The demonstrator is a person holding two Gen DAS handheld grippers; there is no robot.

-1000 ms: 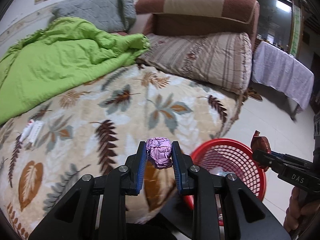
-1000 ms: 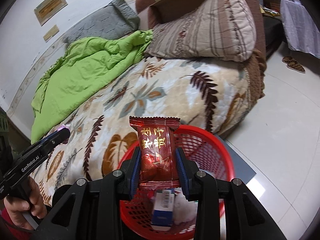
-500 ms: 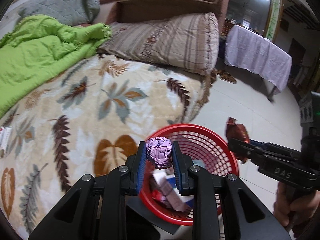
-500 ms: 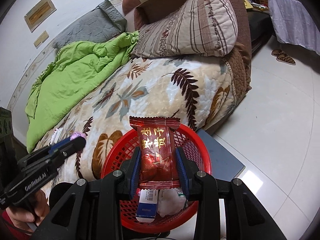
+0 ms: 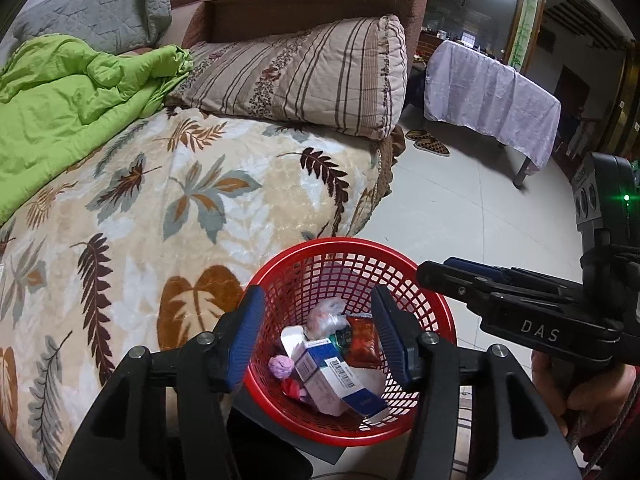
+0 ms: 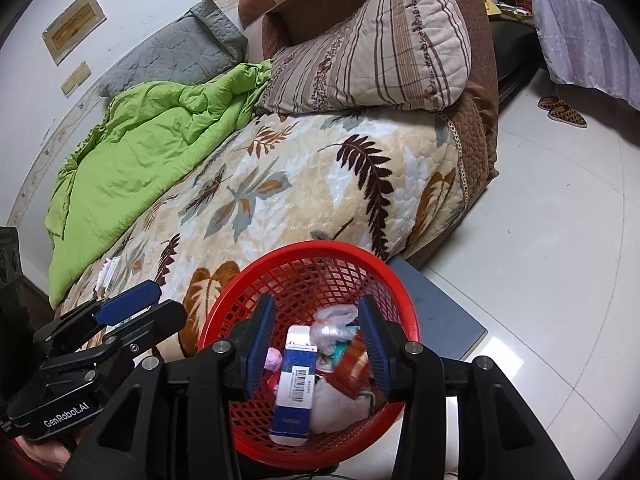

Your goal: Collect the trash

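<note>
Crinkled foil ball (image 5: 281, 366) now in mesh basket (image 5: 444, 320)

Print on the blue-and-white box (image 6: 295, 384) in the red basket (image 6: 304, 256) is too small to read.

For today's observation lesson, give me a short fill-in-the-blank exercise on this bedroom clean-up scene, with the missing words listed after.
1. The trash lies in a ____ mesh basket.
2. The crumpled purple wrapper lies inside the ____.
3. The quilt bunched on the bed is ____.
4. Between the fingertips of the left gripper, whose jaws are opening, there is ____ held.

Missing words: red; basket; green; nothing
</note>
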